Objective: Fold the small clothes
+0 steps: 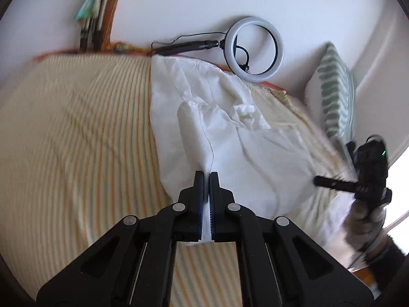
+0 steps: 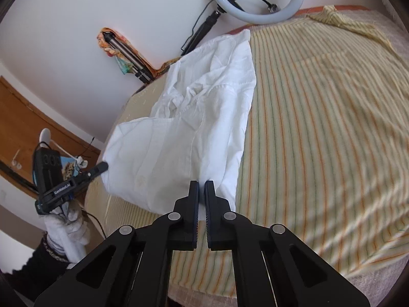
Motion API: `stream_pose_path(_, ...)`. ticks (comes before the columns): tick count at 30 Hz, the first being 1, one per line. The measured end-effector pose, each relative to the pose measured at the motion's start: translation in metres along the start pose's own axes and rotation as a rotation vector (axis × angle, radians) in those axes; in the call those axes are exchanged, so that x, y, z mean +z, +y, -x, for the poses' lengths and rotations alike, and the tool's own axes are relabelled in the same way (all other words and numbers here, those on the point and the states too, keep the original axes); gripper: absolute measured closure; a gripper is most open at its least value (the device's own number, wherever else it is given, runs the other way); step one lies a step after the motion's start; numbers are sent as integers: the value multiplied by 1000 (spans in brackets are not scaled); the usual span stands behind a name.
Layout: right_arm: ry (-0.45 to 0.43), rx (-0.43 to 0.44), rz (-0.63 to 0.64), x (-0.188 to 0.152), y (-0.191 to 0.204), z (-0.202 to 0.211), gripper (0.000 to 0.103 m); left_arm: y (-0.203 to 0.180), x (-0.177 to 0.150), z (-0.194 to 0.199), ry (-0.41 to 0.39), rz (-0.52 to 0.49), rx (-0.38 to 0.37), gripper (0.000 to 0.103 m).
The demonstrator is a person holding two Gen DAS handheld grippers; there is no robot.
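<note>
A white shirt (image 1: 225, 133) lies crumpled on a yellow striped bedcover (image 1: 76, 133), its collar bunched toward the far end. In the left wrist view my left gripper (image 1: 207, 175) is shut on the shirt's near edge, with white cloth showing between the pads. At the right of that view my right gripper (image 1: 318, 180), in a gloved hand, reaches the shirt's other near corner. In the right wrist view my right gripper (image 2: 202, 184) is shut on the shirt (image 2: 199, 117) at its hem. The left gripper (image 2: 103, 165) meets the shirt's left corner there.
A ring light (image 1: 255, 48) on a black stand leans against the white wall behind the bed. A green striped cushion (image 1: 334, 97) stands at the right. A tripod draped with colourful cloth (image 2: 122, 51) and wooden furniture (image 2: 38, 117) sit off the bed's left side.
</note>
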State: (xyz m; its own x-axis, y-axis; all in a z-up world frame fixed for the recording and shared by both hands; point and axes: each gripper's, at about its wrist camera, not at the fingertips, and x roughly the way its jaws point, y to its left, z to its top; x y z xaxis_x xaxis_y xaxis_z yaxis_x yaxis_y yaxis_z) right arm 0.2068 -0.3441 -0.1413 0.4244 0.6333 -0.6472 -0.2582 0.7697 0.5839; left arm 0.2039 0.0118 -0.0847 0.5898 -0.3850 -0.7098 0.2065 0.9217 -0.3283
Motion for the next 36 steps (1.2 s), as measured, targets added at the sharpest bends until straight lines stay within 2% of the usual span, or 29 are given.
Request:
stream_pose_path(2, 33, -10, -23, -1, -8, -12, 100, 5, -3, -24, 59, -41, 55, 101)
stream_pose_path(4, 52, -21, -35, -1, -11, -23, 100, 10, -9, -41, 106, -55, 79, 100)
stream_pose_path(9, 6, 7, 1, 12, -8, -18, 95, 14, -12, -33, 92, -38, 88, 100)
stream_pose_path(10, 9, 3, 3, 18, -9, -17, 87, 16, -13, -29, 84, -29, 88, 100)
stream_pose_path(11, 5, -11, 0, 22, -10, -16, 67, 15, -15, -28, 83, -25, 90, 100)
stream_pose_path(12, -21, -38, -2, 27, -13, -14, 61, 15, -16, -29, 84, -23, 89, 100)
stream_pose_path(13, -30, -48, 2, 32, -14, -14, 60, 16, -17, -29, 86, -20, 90, 100)
stream_pose_path(18, 9, -58, 20, 49, -15, -33, 61, 15, -18, -29, 89, -15, 88, 100)
stream_pose_path(20, 40, -14, 23, 51, -13, -42, 93, 15, -18, -30, 88, -12, 88, 100)
stream_pose_path(21, 36, 21, 16, 52, -14, -41, 93, 15, -19, -29, 86, -14, 90, 100)
stream_pose_path(23, 0, 230, -22, 58, -20, -32, 94, 13, -19, -29, 81, -38, 100, 100)
stream_pose_path(24, -16, 286, -30, 61, -24, -31, 94, 12, -20, -29, 81, -49, 107, 100)
stream_pose_path(26, 1, 313, -52, 66, -35, -39, 94, 11, -19, -29, 79, -54, 115, 100)
stream_pose_path(30, 107, 79, -6, 65, -46, -68, 96, 12, -14, -27, 69, -43, 128, 100)
stream_pose_path(32, 98, 34, 17, 64, -40, -62, 96, 11, -10, -22, 44, -48, 146, 99)
stream_pose_path(36, 91, -180, 179, 59, -10, -48, 95, 9, 6, -13, -2, -47, 138, 99)
